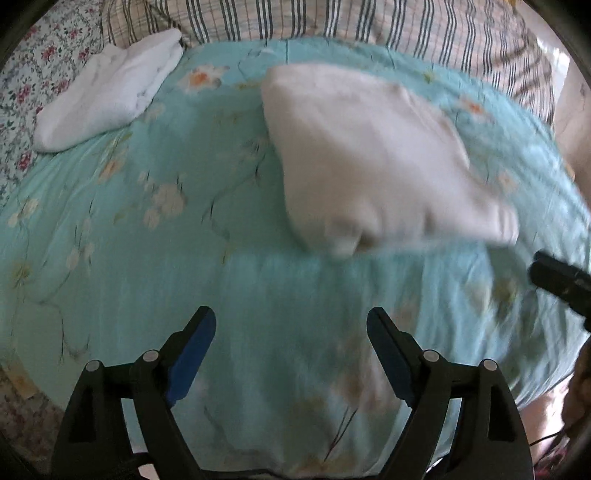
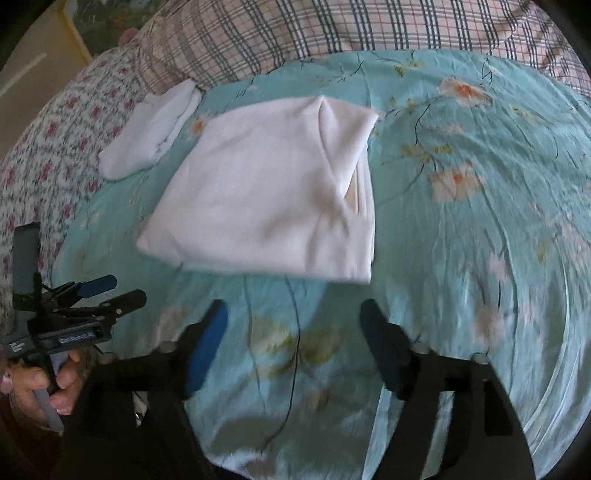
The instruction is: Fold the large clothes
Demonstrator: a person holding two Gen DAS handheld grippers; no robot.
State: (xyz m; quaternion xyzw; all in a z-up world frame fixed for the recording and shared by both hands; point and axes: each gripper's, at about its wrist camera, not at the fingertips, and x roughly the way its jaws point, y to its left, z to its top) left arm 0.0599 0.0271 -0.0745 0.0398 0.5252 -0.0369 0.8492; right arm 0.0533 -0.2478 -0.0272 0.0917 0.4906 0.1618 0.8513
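A folded white garment [image 1: 373, 162] lies flat on the teal floral bed cover [image 1: 147, 229], ahead and to the right in the left wrist view. It also shows in the right wrist view [image 2: 266, 192], ahead and slightly left. My left gripper [image 1: 291, 321] is open and empty, held above the cover short of the garment. My right gripper [image 2: 293, 314] is open and empty, just short of the garment's near edge. The left gripper also shows at the left of the right wrist view [image 2: 110, 290]. Part of the right gripper shows at the right edge of the left wrist view [image 1: 561, 284].
A smaller folded white cloth [image 1: 110, 96] lies at the far left of the cover, also in the right wrist view [image 2: 151, 129]. A plaid quilt [image 2: 295, 29] runs along the far side. A floral sheet [image 2: 48, 155] lies to the left.
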